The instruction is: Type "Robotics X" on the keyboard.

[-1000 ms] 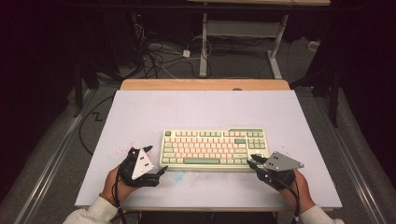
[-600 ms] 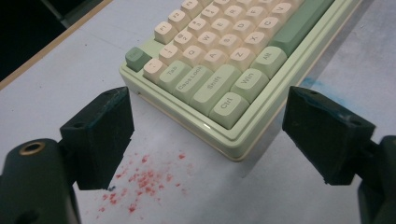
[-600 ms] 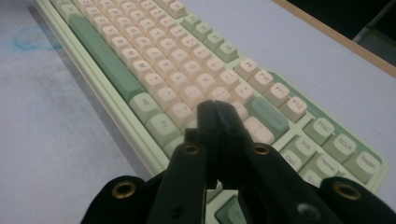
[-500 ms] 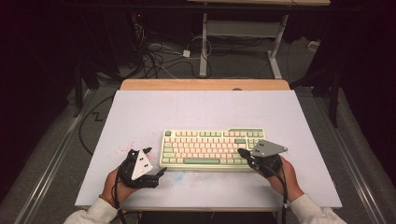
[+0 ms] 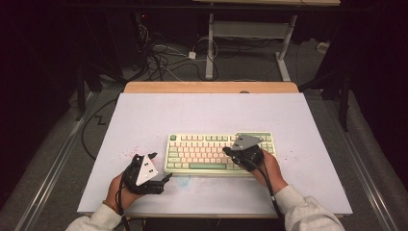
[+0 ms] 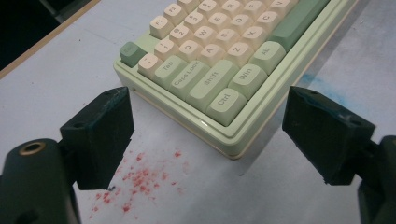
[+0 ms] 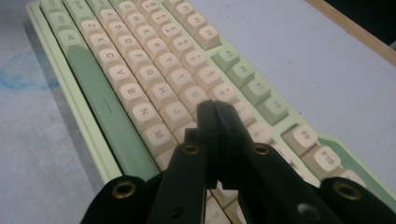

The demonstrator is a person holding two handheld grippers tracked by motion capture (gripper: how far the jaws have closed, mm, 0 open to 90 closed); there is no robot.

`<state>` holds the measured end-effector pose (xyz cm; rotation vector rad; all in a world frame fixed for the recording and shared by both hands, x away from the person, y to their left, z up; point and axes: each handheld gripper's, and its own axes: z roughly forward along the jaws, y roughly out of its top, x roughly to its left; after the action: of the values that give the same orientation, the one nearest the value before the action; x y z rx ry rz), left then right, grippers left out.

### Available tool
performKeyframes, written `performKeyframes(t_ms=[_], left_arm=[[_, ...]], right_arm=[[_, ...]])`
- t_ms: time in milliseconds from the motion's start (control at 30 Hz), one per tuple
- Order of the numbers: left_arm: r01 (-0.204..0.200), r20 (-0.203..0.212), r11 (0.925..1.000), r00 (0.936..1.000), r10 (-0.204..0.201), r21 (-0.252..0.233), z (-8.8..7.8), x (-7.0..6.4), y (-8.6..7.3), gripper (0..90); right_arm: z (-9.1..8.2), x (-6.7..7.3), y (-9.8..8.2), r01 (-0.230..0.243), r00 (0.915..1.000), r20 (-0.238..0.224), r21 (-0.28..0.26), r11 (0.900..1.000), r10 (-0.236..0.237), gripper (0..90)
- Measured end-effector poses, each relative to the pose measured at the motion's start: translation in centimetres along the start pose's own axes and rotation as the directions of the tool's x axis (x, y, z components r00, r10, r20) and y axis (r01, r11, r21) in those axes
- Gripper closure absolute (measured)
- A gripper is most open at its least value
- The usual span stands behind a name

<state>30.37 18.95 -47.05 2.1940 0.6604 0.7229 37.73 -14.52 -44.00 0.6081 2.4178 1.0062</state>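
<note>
The pale green mechanical keyboard with cream and sage keycaps (image 5: 220,153) lies flat on the white table sheet (image 5: 207,115), near the sheet's front edge and roughly centred. The right gripper (image 7: 215,108) is over the keyboard's right half with its black jaws pressed together and nothing between them, the joined tip poised just above the cream letter keys around the J and K caps; whether it touches a cap cannot be told. The left gripper (image 6: 205,135) sits just off the keyboard's front left corner with its jaws wide apart, that corner between them, and neither pad in contact. Judged risks: the joined tip is about as broad as one keycap, so a slightly off-centre descent could strike two keys at once or slip into the gap between caps. A slanted push could slide the unrestrained keyboard across the smooth sheet, since the left gripper does not brace it. Red specks (image 6: 135,179) on the sheet beside that corner could be smeared should the case shift.
</note>
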Motion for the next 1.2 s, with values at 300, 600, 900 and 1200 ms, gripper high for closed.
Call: performKeyframes(t_ms=[300, 600, 900, 1200], left_arm=[[-0.001, 0.011, 1.0, 0.9999, 0.001, 0.006, 0.1, -0.1, 0.0, 15.7], [0.001, 0.02, 1.0, 0.9998, -0.002, 0.01, 0.1, -0.1, -0.1, 15.7], [-0.007, 0.023, 0.9998, 0.9997, 0.006, 0.018, 0.2, -0.2, 0.0, 15.7], [-0.009, 0.023, 0.9997, 0.9997, 0.009, 0.024, 0.3, -0.2, -0.1, 15.7]], right_arm=[[2.4, 0.0, 1.1, -0.004, 0.9999, -0.01, 0.049, 0.999, 0.005, 90.0], [3.3, -0.2, 1.5, 0.004, 0.9999, 0.015, 0.089, 0.996, -0.006, 90.0], [3.2, -0.1, 1.7, 0.002, 0.9999, 0.01, 0.134, 0.991, -0.004, 90.0], [1.4, -0.4, 1.6, -0.043, 0.999, 0.01, 0.028, 0.999, 0.043, 89.8]])
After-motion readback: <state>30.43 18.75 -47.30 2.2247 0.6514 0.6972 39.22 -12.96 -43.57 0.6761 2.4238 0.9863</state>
